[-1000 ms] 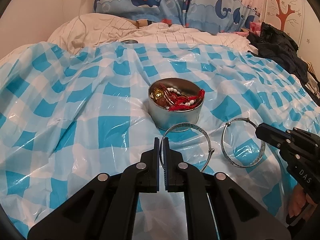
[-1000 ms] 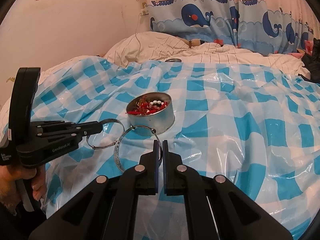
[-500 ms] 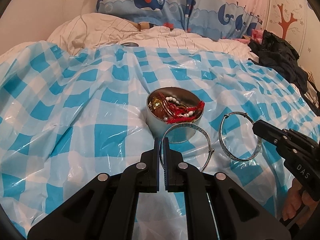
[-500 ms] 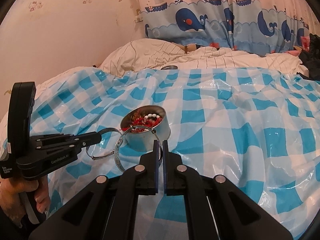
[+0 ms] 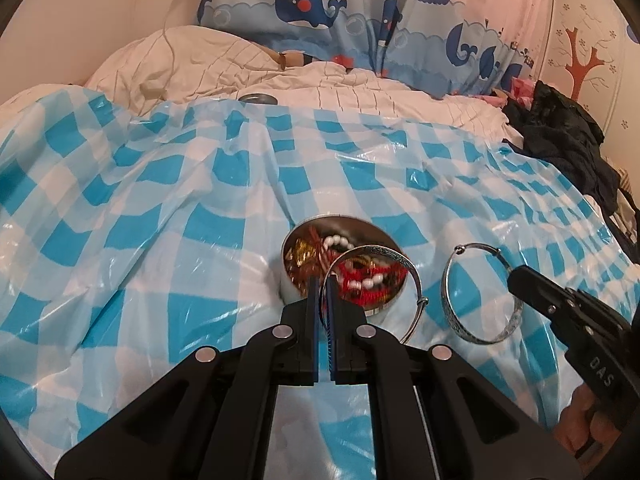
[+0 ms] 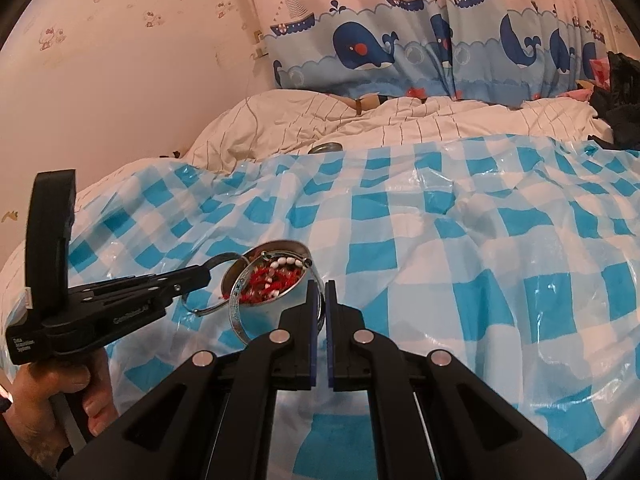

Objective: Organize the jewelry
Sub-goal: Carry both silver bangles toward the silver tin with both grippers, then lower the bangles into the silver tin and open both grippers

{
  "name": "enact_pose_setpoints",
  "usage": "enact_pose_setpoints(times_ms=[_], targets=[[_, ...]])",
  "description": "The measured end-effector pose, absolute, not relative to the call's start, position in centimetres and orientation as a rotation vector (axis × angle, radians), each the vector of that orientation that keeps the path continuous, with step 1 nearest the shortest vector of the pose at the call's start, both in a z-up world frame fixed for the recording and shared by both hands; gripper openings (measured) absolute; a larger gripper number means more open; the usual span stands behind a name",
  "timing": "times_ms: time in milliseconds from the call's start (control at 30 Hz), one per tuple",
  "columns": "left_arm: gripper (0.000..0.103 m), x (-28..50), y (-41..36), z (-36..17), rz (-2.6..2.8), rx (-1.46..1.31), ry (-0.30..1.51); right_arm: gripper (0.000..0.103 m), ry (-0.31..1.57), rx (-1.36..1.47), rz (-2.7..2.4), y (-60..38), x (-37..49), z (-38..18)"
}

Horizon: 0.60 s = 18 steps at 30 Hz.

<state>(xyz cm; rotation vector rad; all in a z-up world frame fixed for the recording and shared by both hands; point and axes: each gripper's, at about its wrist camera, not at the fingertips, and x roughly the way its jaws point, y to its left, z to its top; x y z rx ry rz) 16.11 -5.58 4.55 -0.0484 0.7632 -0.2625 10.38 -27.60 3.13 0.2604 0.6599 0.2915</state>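
A round metal tin (image 5: 291,291) (image 6: 297,295) of red, white and gold jewelry sits on the blue checked plastic sheet. My left gripper (image 5: 323,280) is shut on a silver bangle (image 5: 414,280) and holds it upright just in front of the tin. My right gripper (image 6: 321,285) is shut on a second silver bangle (image 6: 236,312), held to the right of the tin; in the left wrist view this bangle (image 5: 450,312) hangs from the right gripper's tip (image 5: 520,276). In the right wrist view the left gripper (image 6: 200,278) and its bangle (image 6: 208,311) stand left of the tin.
The sheet (image 5: 160,240) covers a bed with a white striped duvet (image 5: 240,68) behind. A small round metal lid (image 5: 258,99) lies at the sheet's far edge. Dark clothes (image 5: 560,132) are heaped at the right. A whale curtain hangs at the back.
Both grippers have lifted their bangles off the sheet and carried them forward to the tin, which now sits much closer in both views.
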Motion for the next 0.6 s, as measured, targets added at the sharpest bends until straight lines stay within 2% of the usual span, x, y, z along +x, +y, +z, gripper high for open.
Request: enact_pose_setpoints(times_ms=[433,600], targets=[[0.003,21.2,-7.5,2.6,-0.243,-0.078,0.799,0.004,0.658,0.253,0.292,-28.0,13.5,3.4],[0.008,22.3,-6.6,2.3,-0.202,-0.116,0.823,0.004,0.687,0.228,0.311,-26.5,16.3,2.8]])
